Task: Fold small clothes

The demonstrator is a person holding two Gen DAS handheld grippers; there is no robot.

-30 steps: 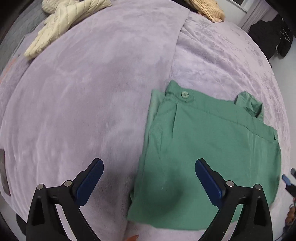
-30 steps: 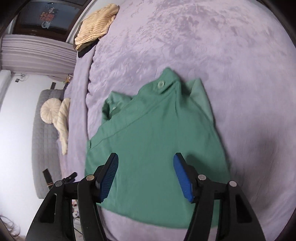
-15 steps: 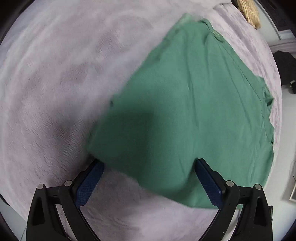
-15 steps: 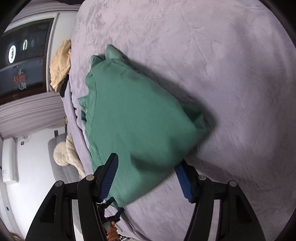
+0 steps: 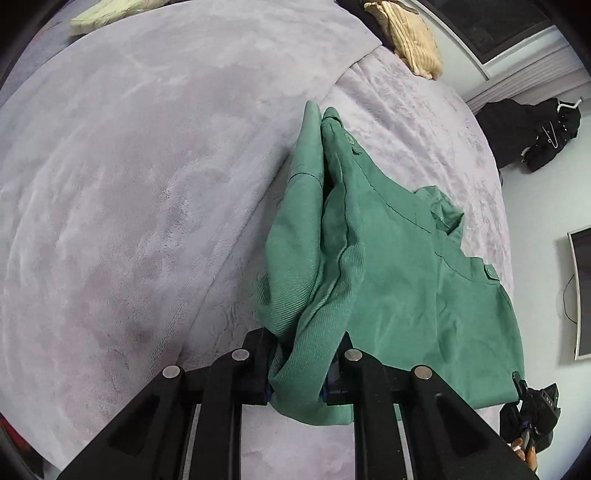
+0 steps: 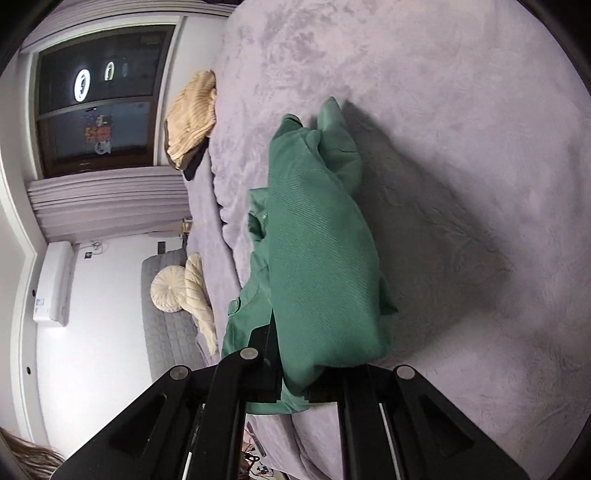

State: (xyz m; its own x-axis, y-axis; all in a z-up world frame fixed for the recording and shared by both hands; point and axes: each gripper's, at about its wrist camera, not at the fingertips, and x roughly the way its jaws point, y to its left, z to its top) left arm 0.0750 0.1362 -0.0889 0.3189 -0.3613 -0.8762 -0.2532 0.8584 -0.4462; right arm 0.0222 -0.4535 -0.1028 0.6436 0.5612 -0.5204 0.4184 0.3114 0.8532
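Observation:
Green shorts lie on a lilac plush bed cover, with the buttoned waistband at the far end. My left gripper is shut on the near hem of the shorts and lifts that corner off the cover. My right gripper is shut on the other near corner of the same shorts, and the cloth bunches between its jaws. The right gripper also shows at the lower right edge of the left wrist view. The blue pads are hidden by cloth.
A folded tan knit lies at the far edge of the bed; it also shows in the right wrist view. A cream knit lies at the far left. A round cushion sits on a grey sofa. Dark clothes hang by the wall.
Both grippers went from open above the flat shorts to shut on its near corners. The near edge is now lifted and bunched.

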